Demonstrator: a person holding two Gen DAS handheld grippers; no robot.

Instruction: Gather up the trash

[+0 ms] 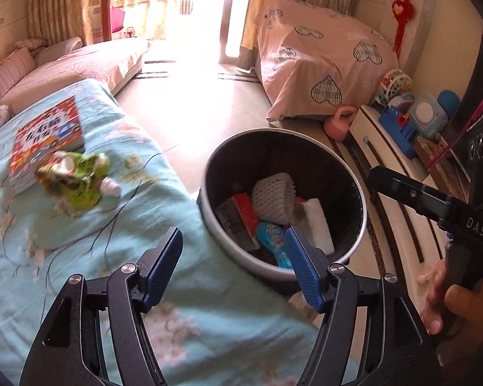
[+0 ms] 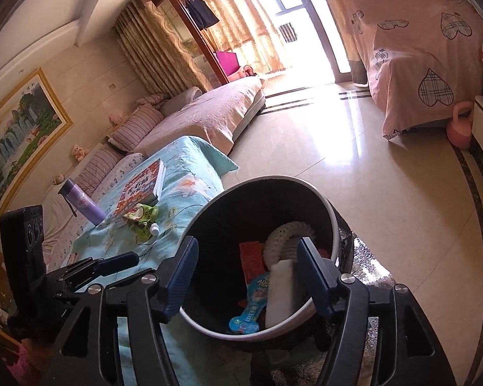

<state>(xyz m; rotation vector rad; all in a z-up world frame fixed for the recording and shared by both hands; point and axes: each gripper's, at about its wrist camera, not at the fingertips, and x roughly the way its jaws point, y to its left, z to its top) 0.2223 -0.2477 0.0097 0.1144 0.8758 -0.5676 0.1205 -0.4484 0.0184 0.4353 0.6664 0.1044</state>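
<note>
Trash bin (image 1: 354,173) on the floor, part filled; both claws empty above it.
The bin's base is hidden behind the left claw (image 1: 233,265) and right claw (image 2: 248,276), both wide apart, gripping nothing. Inside lie a white foam net (image 1: 273,196), red carton (image 1: 241,215) and blue wrapper (image 2: 249,308). A blurred green pouch (image 1: 77,180) sits on the blue bedspread (image 1: 90,225) beside a book (image 2: 141,188).

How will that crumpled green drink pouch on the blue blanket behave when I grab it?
The green pouch looks flattened and creased, so it is probably floppy and light and will likely buckle between the pads. Its glossy film may slip. The white cap seems the stiffest spot. The soft blanket underneath may give when pressed.
</note>
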